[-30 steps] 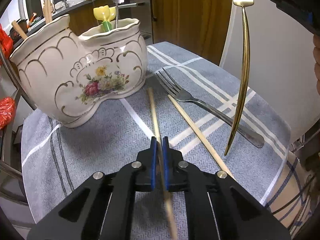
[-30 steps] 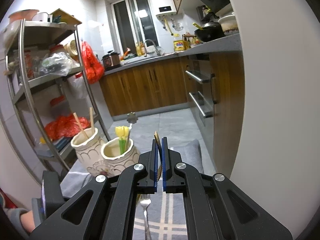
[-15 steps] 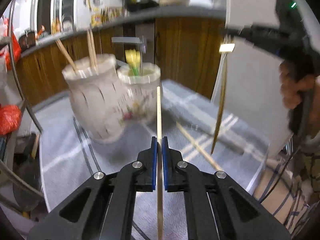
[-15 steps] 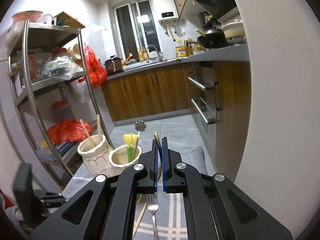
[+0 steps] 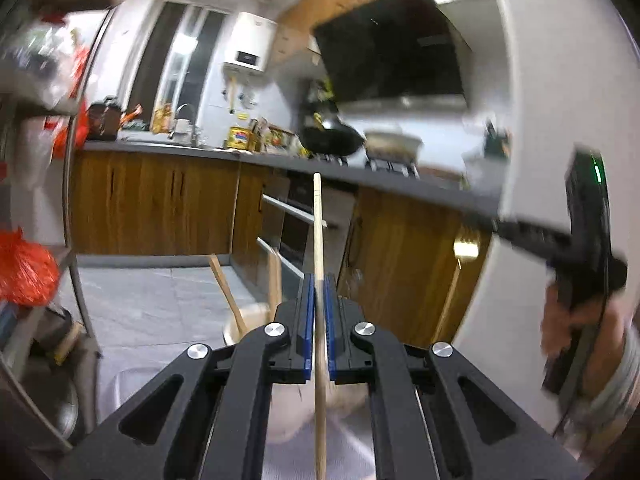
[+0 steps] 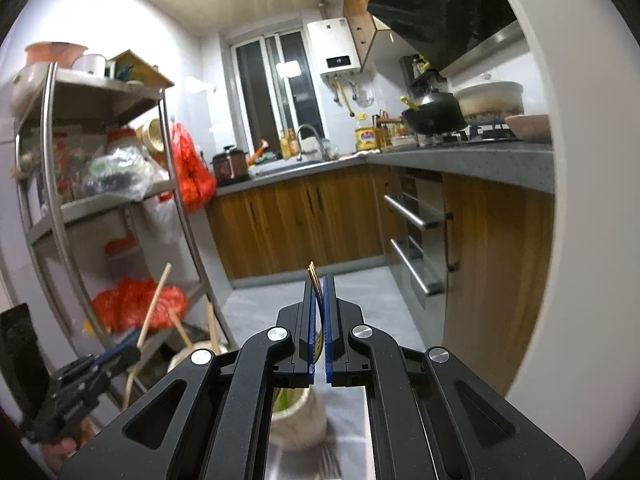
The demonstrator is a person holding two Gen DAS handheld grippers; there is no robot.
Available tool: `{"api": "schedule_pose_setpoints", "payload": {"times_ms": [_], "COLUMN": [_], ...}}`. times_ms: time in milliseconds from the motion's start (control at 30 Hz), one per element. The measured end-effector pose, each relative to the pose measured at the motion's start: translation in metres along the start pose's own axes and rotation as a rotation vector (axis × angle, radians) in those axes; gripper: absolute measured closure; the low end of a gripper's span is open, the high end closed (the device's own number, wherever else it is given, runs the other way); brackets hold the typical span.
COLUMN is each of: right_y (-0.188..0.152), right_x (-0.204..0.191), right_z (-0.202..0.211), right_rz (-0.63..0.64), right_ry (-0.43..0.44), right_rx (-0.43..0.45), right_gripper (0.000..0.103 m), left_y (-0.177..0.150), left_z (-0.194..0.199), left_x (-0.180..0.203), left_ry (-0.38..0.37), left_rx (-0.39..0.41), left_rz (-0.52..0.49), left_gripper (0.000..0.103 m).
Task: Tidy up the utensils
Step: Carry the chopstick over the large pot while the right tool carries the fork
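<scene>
Nearest first: our left gripper (image 5: 316,300) is clamping fully shut on a long pale wooden chopstick (image 5: 318,240), which is running up between the blue pads and standing nearly upright ahead of the jaws. A second ago this stick was lying on the grey striped cloth; it is now lifted clear, and the view is tilting up from the table to the kitchen counter.

Just below and beyond the left fingertips, the cream ceramic utensil holder (image 5: 244,326) is showing only its rim, blurred, with other wooden sticks (image 5: 228,292) already leaning in it.

Our right gripper (image 6: 318,312) is likewise pinching shut on a slim gold-coloured metal fork (image 6: 314,280), tines poking above the pads. It has risen a little since a second ago. The holder's second compartment (image 6: 298,420) is sitting directly under these jaws.

We are judging both utensils to be in transit: chopstick heading for the stick compartment, fork for the other. Release is not yet done for either.
</scene>
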State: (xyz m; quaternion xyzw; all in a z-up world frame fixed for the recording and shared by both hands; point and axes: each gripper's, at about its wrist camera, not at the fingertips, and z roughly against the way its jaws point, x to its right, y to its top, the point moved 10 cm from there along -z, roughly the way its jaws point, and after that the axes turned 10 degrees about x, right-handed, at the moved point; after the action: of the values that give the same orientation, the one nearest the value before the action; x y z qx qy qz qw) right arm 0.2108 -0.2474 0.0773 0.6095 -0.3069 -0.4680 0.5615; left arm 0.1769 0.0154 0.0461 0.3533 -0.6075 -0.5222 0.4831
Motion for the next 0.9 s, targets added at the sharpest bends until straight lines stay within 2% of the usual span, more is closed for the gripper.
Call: {"api": "schedule_pose_setpoints", "payload": {"times_ms": [167,267,400,533,700,900], "right_y": [0.016,0.025,0.032,0.029,0.012,-0.013], "right_x": [-0.003,0.001,0.007,0.011,0.014,0.004], "right_z": [-0.011,-0.014,-0.019,-0.026,-0.04,-0.051], "right_rz": [0.014,0.024,0.04,0.094,0.118,0.159], "right_ry": [-0.031,-0.059,-0.101,-0.148,-0.165,-0.133], "right_rx": [0.057,0.095,0.136,0.153,0.129,0.077], "right_gripper": [0.099,0.099,0.099,0.099,0.099,0.099], "left_y": [0.02,0.022,0.018,0.013,0.003,-0.01], "left_z": [-0.021,-0.036,-0.051,-0.062,-0.072,-0.065], "left_x": [-0.023,-0.028,-0.025,-0.02,-0.018,-0.02], "left_ry": [-0.033,-0.031,-0.008,0.058,0.13,0.143], "left_rx": [0.049,0.064,0.074,0.104,0.118,0.106], "left_rz": [0.142,0.158,0.127,0.028,-0.067,-0.117], "left_gripper": [0.098,0.098,0.098,0.098,0.098,0.098]}}
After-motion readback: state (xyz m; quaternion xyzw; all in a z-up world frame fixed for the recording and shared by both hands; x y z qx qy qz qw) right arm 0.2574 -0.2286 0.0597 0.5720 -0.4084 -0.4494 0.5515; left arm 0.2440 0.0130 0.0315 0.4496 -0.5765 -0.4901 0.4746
